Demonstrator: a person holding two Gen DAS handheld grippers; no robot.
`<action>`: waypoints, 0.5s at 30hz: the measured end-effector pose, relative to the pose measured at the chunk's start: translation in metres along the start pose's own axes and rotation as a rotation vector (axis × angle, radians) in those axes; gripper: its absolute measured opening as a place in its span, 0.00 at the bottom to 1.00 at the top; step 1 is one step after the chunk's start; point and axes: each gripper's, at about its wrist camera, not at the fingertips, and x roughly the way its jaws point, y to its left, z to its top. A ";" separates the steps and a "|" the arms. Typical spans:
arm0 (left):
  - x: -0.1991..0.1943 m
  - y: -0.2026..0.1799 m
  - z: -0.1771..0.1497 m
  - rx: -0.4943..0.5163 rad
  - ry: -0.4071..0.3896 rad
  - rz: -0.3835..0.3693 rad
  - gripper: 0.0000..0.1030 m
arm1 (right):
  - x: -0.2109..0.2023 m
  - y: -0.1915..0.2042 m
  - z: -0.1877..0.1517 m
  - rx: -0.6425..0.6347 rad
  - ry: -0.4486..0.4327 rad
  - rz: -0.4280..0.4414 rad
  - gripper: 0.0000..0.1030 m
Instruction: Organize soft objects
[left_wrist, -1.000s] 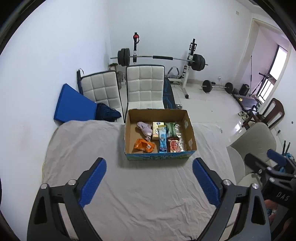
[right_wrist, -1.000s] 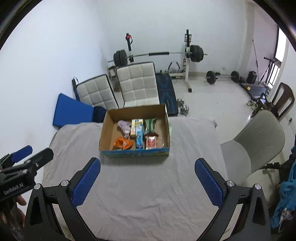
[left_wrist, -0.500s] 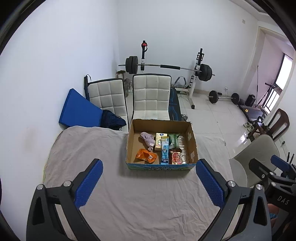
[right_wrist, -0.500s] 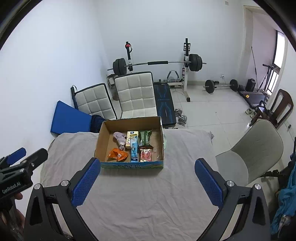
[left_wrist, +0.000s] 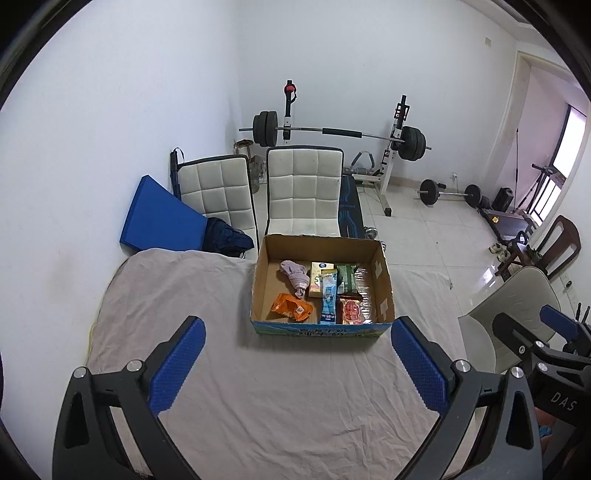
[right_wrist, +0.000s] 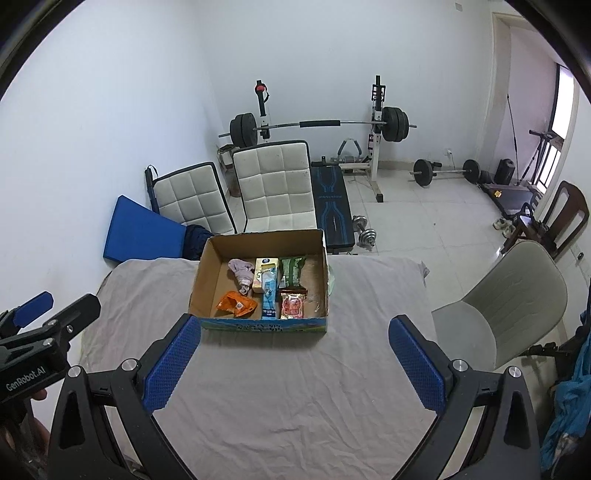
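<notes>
An open cardboard box (left_wrist: 384, 280) (right_wrist: 202, 273) sits on the far middle of a table under a grey cloth (left_wrist: 280, 398) (right_wrist: 288, 398). Inside lie a pink rolled cloth (left_wrist: 295, 277) (right_wrist: 242, 274), an orange packet (left_wrist: 291, 307) (right_wrist: 236, 304), a light blue packet (left_wrist: 328, 295) (right_wrist: 269, 291), a cream carton (left_wrist: 318, 277), a green packet (left_wrist: 347, 277) (right_wrist: 291, 271) and a red packet (left_wrist: 350, 311) (right_wrist: 292, 305). My left gripper (left_wrist: 295, 365) is open and empty, well short of the box. My right gripper (right_wrist: 293, 363) is open and empty, also short of the box.
Two white quilted chairs (left_wrist: 303, 188) and a blue mat (left_wrist: 159, 221) stand behind the table. A grey chair (right_wrist: 502, 295) is at the table's right side. A barbell rack (right_wrist: 317, 125) and dumbbells stand on the tiled floor beyond.
Both grippers have pulled back and risen, so the box looks smaller and farther and more of the room shows. Both stay open and empty.
</notes>
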 end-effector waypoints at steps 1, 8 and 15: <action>0.000 -0.001 0.000 0.001 -0.001 0.001 1.00 | -0.001 0.000 0.000 -0.003 -0.003 0.000 1.00; -0.002 0.000 -0.001 -0.005 -0.007 0.012 1.00 | -0.002 0.001 0.003 -0.010 -0.008 -0.002 1.00; 0.000 0.001 -0.001 -0.006 -0.010 0.017 1.00 | -0.002 0.001 0.005 -0.012 -0.008 0.000 1.00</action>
